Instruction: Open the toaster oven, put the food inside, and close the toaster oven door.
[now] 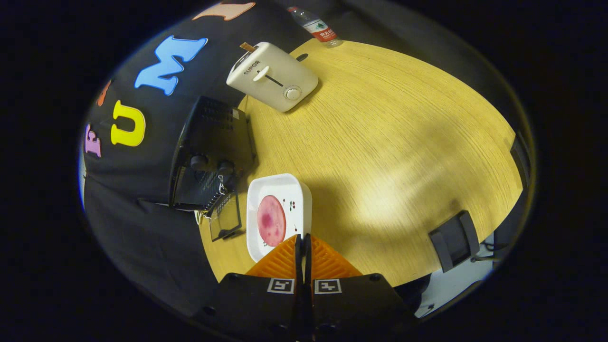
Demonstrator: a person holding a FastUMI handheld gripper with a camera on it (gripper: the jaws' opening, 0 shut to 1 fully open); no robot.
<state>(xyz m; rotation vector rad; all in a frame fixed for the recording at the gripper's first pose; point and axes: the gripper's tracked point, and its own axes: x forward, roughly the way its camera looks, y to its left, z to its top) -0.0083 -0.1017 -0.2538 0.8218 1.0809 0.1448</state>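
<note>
Toaster oven [209, 152]: out on the left stood the black box, hard against the cloth wall, two knobs on its front panel, sitting at the edge of the tabletop [380, 142].
Oven door [224, 216]: it hung dropped open and flat, the glass panel lying just left of the plate, the wire rack showing at the mouth of the oven behind it.
Plate [280, 187]: a white square plate rested on the wood right beside the open door, close to touching it, just ahead of the tool's fingertips.
Food [271, 220]: one round pink slice lay flat on the plate, toward its near half, directly ahead of the fingers and a shade to their left; it was on the plate, not in the oven.
Tool [302, 237]: the two orange fingers were pressed together with only a thin seam between them and nothing caught there, their tips over the plate's near rim; whether they touched the rim could not be told.
Toaster [272, 76]: well beyond the plate sat a cream pop-up toaster, lever and dial facing up, a slice of bread poking from its slot.
Bottle [314, 27]: a clear water bottle with a red label stood at the far edge.
Chair [453, 240]: a dark chair back showed off the right side of the tabletop.
</note>
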